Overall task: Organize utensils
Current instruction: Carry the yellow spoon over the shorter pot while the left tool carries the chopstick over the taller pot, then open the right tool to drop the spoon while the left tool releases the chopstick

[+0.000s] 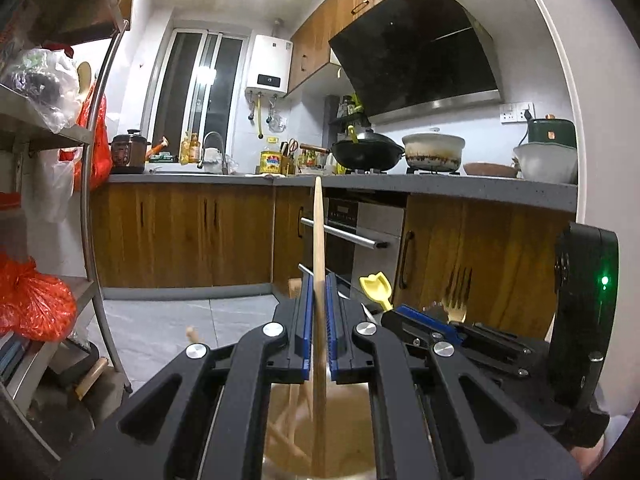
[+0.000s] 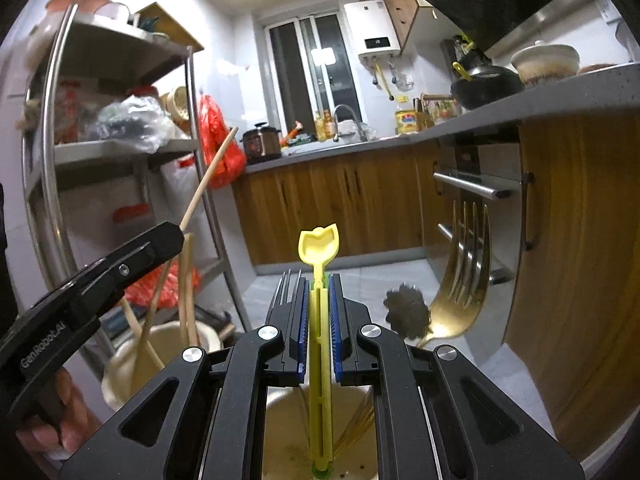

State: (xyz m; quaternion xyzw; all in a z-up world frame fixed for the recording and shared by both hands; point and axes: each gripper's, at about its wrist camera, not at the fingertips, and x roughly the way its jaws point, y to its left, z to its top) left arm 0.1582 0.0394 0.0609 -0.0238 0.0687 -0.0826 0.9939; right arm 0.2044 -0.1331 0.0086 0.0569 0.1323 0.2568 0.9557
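I have a long wooden chopstick (image 1: 319,248) pinched in my left hand-held gripper (image 1: 319,312), jaws nearly closed on its shaft, and a yellow plastic utensil (image 2: 319,320) with a tulip-shaped end pinched the same way in my right hand-held gripper (image 2: 319,320). Both sticks stand nearly upright, their lower ends reaching down toward pale containers below the jaws.

The main risk, as I judge it, is a slip: each piece is thin and smooth and held only along a narrow strip of blue pad (image 1: 330,312), so a tilt or a bump could let it swivel or drop. The chopstick is long and top-heavy above the grip, so it could pivot and knock its neighbours. In the right view the left hand-held gripper sits just beside a cream holder (image 2: 160,344) already carrying several chopsticks; catching those on the way could tip the holder. The two hand-held grippers are near each other, so they could collide.

A gold fork (image 2: 464,280) stands tines-up to the right of the yellow utensil, with a dark flower-shaped utensil end (image 2: 406,312) just beside it and dark fork tines (image 2: 285,288) just left of my right jaws. Beyond are wooden cabinets (image 1: 180,232), an oven, the counter (image 1: 400,184) with a wok, and a metal shelf rack (image 2: 120,148) on the left.
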